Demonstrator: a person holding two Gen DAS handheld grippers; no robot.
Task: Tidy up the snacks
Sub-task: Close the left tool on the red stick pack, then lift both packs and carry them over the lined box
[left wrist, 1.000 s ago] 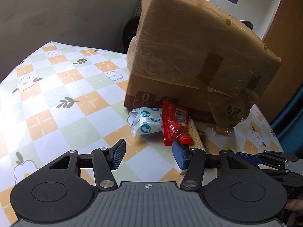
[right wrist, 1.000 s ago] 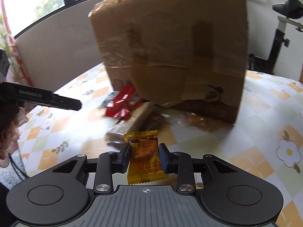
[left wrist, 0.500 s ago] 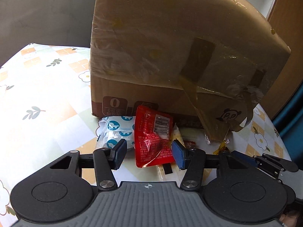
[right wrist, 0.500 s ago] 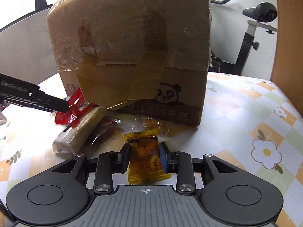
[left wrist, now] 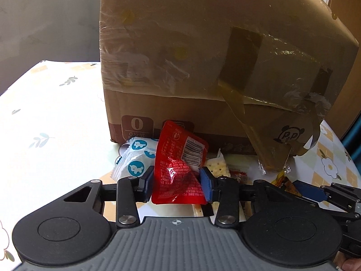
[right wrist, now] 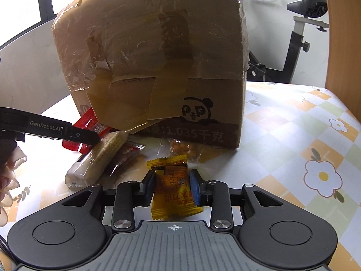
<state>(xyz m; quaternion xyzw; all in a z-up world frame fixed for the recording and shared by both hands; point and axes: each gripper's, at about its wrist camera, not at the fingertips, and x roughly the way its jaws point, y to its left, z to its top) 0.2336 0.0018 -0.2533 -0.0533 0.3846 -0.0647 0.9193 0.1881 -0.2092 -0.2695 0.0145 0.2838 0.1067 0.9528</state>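
While the left tool [left wrist: 178, 186] is closing its jaws, I am seeing the red packet [left wrist: 179, 169] standing between the blue pads, which are already touching its crinkled sides. It is looking like light, soft, slippery film, so I am judging that a pinch low across the sealed lower half is safest; squeezing harder would only buckle it. Just to the left of that tool, the white pouch with blue animal discs [left wrist: 133, 160] is lying against the foot of the cardboard box [left wrist: 203, 67]. Just beyond the tool's right pad, a cracker pack [left wrist: 216, 167] is resting flat, stiffer but brittle inside.

Further right, the right tool [right wrist: 172, 188] is gripping the yellow candy wrapper [right wrist: 173, 189], pads pressing on both edges of its middle. It is small, light and crackly, with twisty ends that could slip. Ahead of this tool, a clear bag of orange sweets [right wrist: 182, 149] is sitting by the box's base.

Beneath everything, the counter [right wrist: 293, 135] is wearing a smooth checked cloth with flowers, likely slick. Beyond the right tool, to the right of the box, an exercise bike [right wrist: 302, 36] is standing by bright windows.
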